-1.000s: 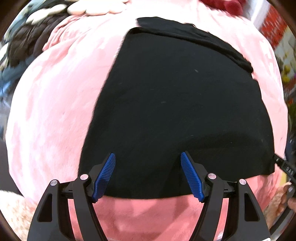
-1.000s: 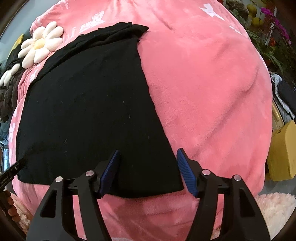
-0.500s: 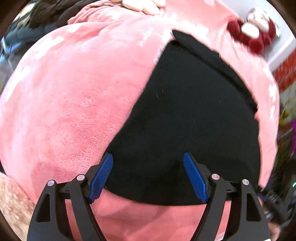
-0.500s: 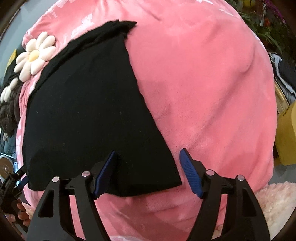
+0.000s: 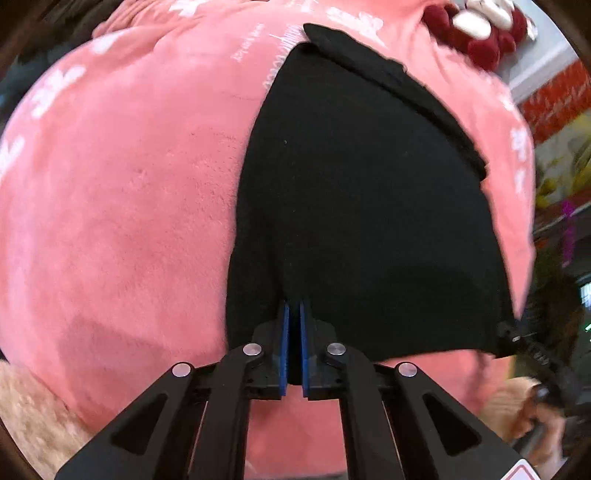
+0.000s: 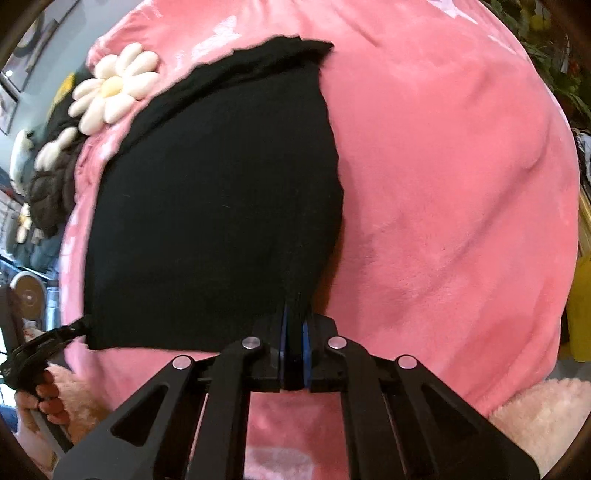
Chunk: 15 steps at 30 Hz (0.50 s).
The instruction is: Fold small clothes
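A black garment (image 5: 362, 206) lies spread flat on a pink plush blanket (image 5: 122, 206). My left gripper (image 5: 294, 308) is shut on the garment's near hem by its left corner, with black cloth pinched between the blue pads. In the right wrist view the same black garment (image 6: 210, 221) fills the left half. My right gripper (image 6: 294, 314) is shut on the near hem by the garment's right corner, and the cloth puckers up into the pads. Each gripper shows small at the other view's edge: the right gripper (image 5: 517, 338) and the left gripper (image 6: 74, 328), both at the hem.
The pink blanket (image 6: 461, 192) stretches wide to the right of the garment. White daisy cushions (image 6: 114, 90) and a dark knitted item (image 6: 51, 188) lie at the far left. A red and white plush (image 5: 480, 33) sits at the far edge. A hand (image 6: 40, 402) holds the left gripper.
Both grippers have gone from wide open over the near hem to shut on it. The cloth now bunches at each set of pads. The left view has swung to the left corner.
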### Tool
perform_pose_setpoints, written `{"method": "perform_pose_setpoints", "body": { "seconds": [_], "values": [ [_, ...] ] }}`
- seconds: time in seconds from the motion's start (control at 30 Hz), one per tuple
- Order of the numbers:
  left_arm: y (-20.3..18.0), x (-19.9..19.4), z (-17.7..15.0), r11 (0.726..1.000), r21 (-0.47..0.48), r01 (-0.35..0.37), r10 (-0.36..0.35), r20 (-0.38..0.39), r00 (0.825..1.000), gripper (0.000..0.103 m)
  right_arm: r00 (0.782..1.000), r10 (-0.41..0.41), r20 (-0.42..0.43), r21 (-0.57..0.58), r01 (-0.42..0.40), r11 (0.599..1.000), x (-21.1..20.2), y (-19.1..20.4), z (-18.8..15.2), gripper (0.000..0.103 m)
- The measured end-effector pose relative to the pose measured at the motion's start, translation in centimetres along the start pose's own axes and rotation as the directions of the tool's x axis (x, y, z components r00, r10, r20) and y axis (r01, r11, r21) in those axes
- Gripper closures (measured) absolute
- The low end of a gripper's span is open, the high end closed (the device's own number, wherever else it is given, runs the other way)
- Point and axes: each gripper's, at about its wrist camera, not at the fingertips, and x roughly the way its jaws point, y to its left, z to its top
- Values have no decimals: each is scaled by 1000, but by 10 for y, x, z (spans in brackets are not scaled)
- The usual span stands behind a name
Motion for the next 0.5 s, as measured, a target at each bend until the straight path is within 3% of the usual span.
{"method": "perform_pose_setpoints", "body": {
  "seconds": [0.17,0.27,0.5],
  "values": [
    [-6,-42,2,998,37,56,-57,21,998,101,998,44,39,25,-45,999,-50,-11,5,99],
    [-10,-57,-4,997,64,49,-49,9,999,101,999,29,35,4,-29,1000,-67,-14,3,99],
    [-14,-70,-45,993,108,44,-33,-95,995,101,998,-3,-66,-3,3,1000,-82,-28,-32,99]
  ]
}}
